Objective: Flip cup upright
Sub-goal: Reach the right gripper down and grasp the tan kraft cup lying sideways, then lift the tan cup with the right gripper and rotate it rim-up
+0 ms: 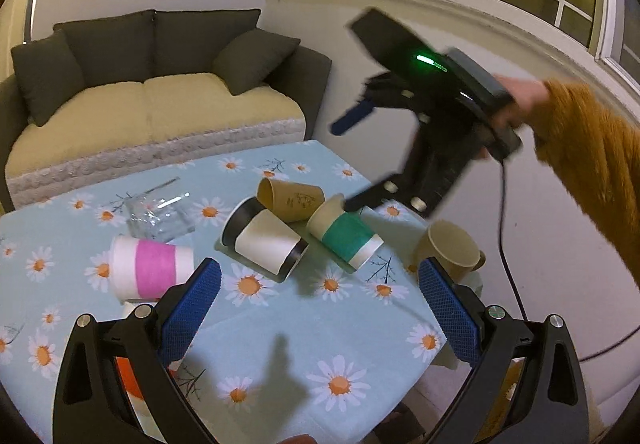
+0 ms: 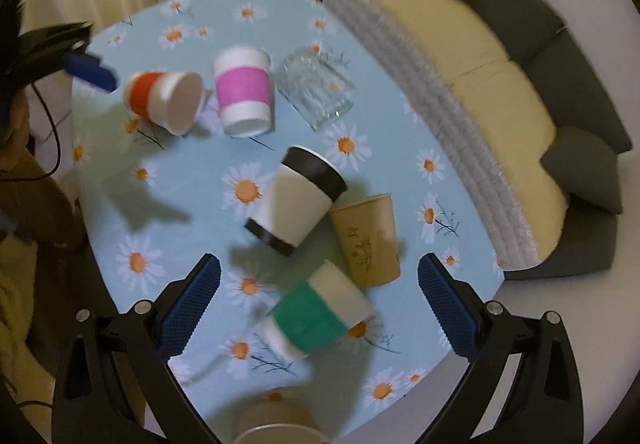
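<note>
Several paper cups lie on their sides on the daisy tablecloth: a green-banded cup, a black-and-white cup, a brown cup, a pink-banded cup and an orange-banded cup. My right gripper is open and hovers above the green-banded cup. My left gripper is open and empty over the table's near part.
A clear glass lies on its side by the pink-banded cup. A tan mug stands upright at the table's right edge. A sofa stands behind the table, with a wall and window at right.
</note>
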Action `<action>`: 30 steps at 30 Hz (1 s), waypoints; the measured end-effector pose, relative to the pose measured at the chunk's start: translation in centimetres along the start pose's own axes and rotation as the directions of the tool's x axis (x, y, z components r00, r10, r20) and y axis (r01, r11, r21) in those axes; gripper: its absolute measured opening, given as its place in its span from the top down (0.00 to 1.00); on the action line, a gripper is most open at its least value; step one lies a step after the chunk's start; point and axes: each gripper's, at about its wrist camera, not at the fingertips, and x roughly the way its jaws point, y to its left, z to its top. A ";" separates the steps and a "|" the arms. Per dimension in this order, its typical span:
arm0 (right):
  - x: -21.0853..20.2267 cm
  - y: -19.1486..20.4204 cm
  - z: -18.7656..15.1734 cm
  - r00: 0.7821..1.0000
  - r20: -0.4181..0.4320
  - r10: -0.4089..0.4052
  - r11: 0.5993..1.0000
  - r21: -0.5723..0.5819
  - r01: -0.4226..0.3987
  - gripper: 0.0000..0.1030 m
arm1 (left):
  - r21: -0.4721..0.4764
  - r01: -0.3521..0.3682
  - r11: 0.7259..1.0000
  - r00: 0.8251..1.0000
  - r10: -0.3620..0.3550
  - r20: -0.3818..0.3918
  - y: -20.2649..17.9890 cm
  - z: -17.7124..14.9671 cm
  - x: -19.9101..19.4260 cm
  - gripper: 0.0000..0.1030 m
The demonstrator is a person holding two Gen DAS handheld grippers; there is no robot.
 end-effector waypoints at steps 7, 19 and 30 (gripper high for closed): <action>6.3 -2.6 2.1 0.980 -0.200 -0.017 0.997 -0.071 0.003 0.25 | -0.046 0.071 0.996 0.998 -0.070 0.008 1.3 -1.5 1.3 0.06; 11.4 -4.7 3.3 0.960 -0.280 0.009 0.997 -0.074 -0.031 0.25 | -0.059 0.023 0.998 0.999 -0.022 0.025 2.6 -1.4 0.5 0.06; 13.7 -5.8 2.8 0.948 -0.319 0.015 0.997 -0.071 -0.039 0.42 | -0.060 -0.006 0.998 1.000 0.007 0.008 3.1 -1.9 0.9 0.06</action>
